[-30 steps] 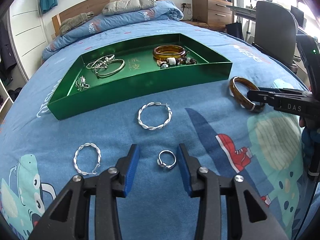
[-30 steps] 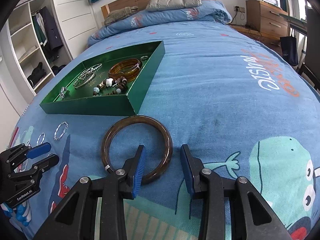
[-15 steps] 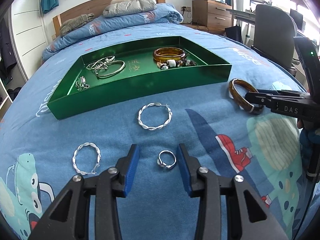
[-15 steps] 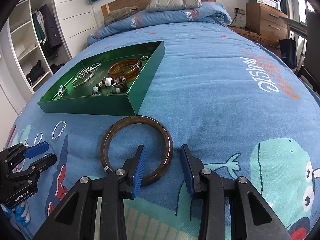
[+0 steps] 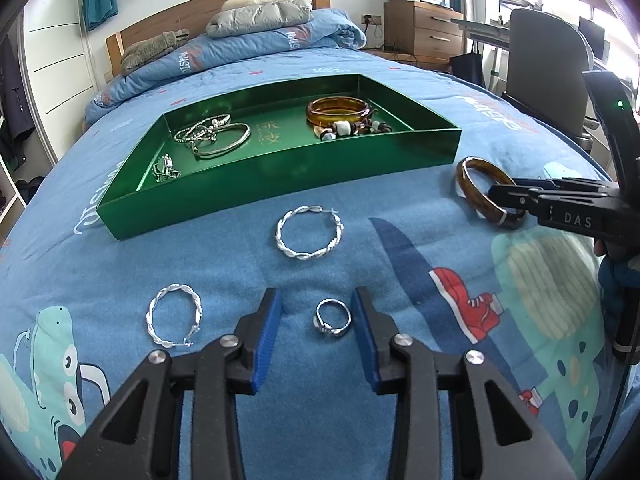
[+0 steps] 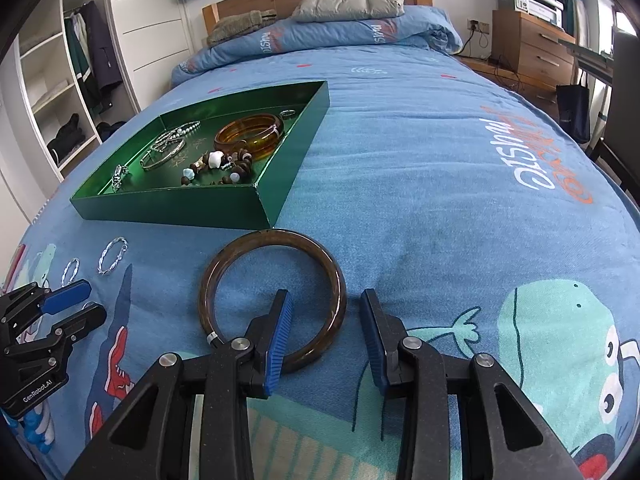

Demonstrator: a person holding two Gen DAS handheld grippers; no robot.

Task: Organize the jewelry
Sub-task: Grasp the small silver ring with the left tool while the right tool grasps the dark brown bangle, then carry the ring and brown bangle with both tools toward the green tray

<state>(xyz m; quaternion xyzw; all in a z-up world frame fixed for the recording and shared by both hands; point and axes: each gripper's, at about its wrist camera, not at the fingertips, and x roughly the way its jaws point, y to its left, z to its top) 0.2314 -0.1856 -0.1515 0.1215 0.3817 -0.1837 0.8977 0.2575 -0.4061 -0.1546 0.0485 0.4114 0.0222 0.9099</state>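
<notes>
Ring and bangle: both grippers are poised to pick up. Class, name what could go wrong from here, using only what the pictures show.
1. The ring lies flat on the soft quilt, nearer one pad of the left gripper, whose jaws have just been closing. It may get nudged aside or pressed into the fabric.
2. The right gripper straddles only the bangle's near rim; the smooth rim could slip or swing.
3. The tray's front wall could catch a low carry.

Bright, even daylight in both views, coming from the window [image 5: 576, 4] at upper right, which is blown out white. Shadows soft and faint; mild glare on the green tray [image 5: 280, 168] walls. Sharp focus centre, strong fisheye bending and dark vignette at corners.
</notes>
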